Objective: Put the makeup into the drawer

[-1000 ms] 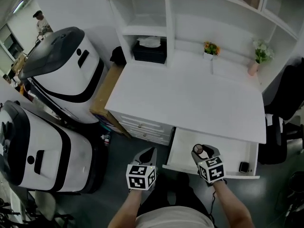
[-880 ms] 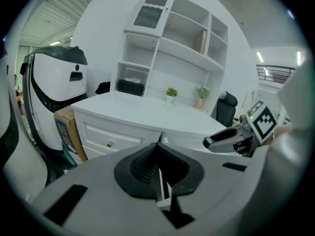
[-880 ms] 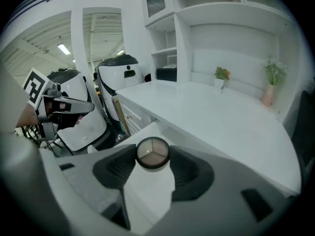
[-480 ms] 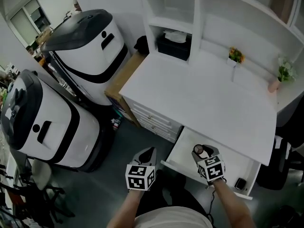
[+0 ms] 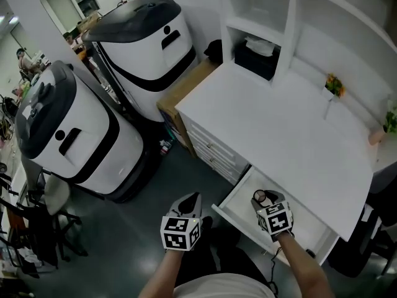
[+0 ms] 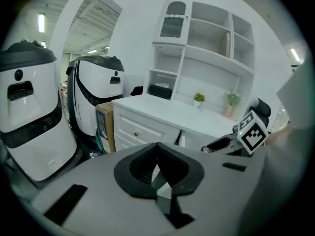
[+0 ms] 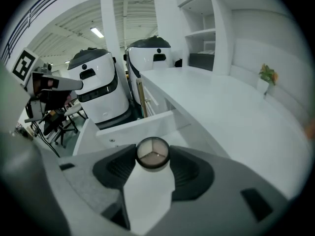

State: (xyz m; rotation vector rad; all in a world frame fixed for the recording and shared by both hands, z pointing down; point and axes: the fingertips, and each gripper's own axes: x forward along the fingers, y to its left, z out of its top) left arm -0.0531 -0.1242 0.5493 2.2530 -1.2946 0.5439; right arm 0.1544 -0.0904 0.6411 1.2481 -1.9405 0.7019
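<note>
Compact (image 7: pixel 153 153) sits clamped between the jaws of my right gripper (image 5: pixel 265 198), over the open drawer (image 5: pixel 236 198); left gripper (image 6: pixel 158 167) closed, empty.

- The makeup (image 7: pixel 153 153) shows only its round top; the rest is sunk between the jaws of the right gripper (image 5: pixel 267 196).
- That gripper covers part of the floor of the drawer (image 5: pixel 240 197), and the drawer's back end lies hidden under the surface (image 5: pixel 273 123).
- The pink pot (image 5: pixel 376 136) at the surface's far corner is cut by the head view's right edge.
- The black box (image 5: pixel 256 59) in the cubby holds something white, too small to tell.
- The people (image 5: pixel 23 54) at the far upper left are too small to make out.
- The dark chair (image 5: pixel 366 253) at lower right runs off the edge.
- Both forearms (image 5: pixel 162 277) are cut by the bottom edge.
</note>
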